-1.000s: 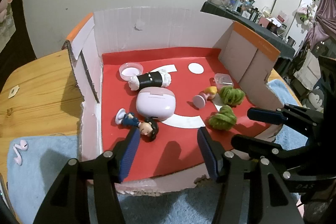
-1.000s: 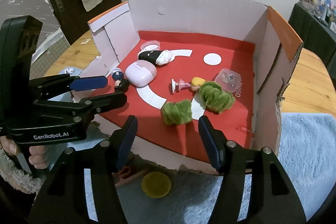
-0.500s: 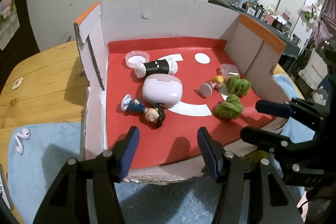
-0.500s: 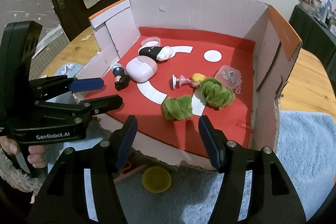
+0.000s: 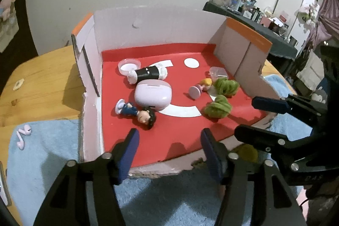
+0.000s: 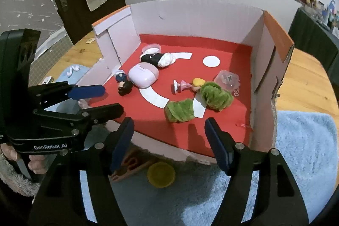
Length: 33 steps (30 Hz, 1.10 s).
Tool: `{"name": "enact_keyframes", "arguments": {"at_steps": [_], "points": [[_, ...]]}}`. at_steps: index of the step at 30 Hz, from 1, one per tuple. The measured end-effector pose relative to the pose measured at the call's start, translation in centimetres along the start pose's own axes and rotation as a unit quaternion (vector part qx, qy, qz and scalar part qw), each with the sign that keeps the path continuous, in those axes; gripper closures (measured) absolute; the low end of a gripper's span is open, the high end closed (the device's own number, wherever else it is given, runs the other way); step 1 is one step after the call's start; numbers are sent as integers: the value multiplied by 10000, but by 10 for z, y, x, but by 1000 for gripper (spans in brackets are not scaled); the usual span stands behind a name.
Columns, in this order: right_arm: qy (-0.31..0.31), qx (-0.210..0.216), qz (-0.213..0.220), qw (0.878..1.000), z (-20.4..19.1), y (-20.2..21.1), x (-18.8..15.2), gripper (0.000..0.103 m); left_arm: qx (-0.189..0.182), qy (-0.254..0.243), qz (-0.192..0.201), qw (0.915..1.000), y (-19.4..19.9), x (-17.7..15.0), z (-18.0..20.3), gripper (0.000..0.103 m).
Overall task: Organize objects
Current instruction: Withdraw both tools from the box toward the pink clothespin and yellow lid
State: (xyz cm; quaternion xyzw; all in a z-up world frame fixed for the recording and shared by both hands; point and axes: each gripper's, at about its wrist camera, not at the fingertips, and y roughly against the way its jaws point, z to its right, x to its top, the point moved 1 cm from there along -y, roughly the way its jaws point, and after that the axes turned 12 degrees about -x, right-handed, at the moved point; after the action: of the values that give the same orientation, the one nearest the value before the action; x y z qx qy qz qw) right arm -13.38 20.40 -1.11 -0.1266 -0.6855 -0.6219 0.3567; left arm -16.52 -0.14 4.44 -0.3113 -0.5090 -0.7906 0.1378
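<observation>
A fuzzy blue mat (image 5: 53, 162) covers the wooden table. On it sits a cardboard box (image 5: 148, 29) with a smooth red floor and a torn front edge. Inside, from the left: a dark-haired figurine (image 5: 135, 112) lying head toward the front, a glossy rounded pink case (image 5: 153, 94), a blonde doll (image 5: 201, 88) lying crosswise, and two shaggy green clumps (image 5: 218, 108). The left gripper (image 5: 168, 146) hovers at the front edge, jaws opening, nothing between them. The right gripper (image 6: 169, 139) does likewise, jaws opening and empty.
</observation>
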Motion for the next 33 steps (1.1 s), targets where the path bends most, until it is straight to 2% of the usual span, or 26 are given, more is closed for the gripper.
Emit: {"name": "enact_keyframes", "arguments": {"at_steps": [6, 8, 12, 16, 19, 33], "points": [[37, -46, 144, 9999, -3, 15, -2, 34, 22, -106, 89, 9999, 8, -4, 12, 36], [57, -104, 197, 9997, -3, 20, -4, 28, 38, -130, 130, 9998, 13, -6, 13, 36], [79, -203, 312, 9993, -3, 31, -7, 26, 45, -115, 238, 9996, 20, -9, 17, 27], [90, -257, 375, 9989, -4, 40, -12, 26, 26, -142, 333, 9993, 28, -13, 21, 27], [93, -290, 424, 9986, -4, 46, -15, 19, 39, -185, 416, 9990, 35, -16, 25, 21], [58, -331, 591, 9977, -2, 67, -33, 19, -5, -337, 482, 9983, 45, -35, 44, 17]]}}
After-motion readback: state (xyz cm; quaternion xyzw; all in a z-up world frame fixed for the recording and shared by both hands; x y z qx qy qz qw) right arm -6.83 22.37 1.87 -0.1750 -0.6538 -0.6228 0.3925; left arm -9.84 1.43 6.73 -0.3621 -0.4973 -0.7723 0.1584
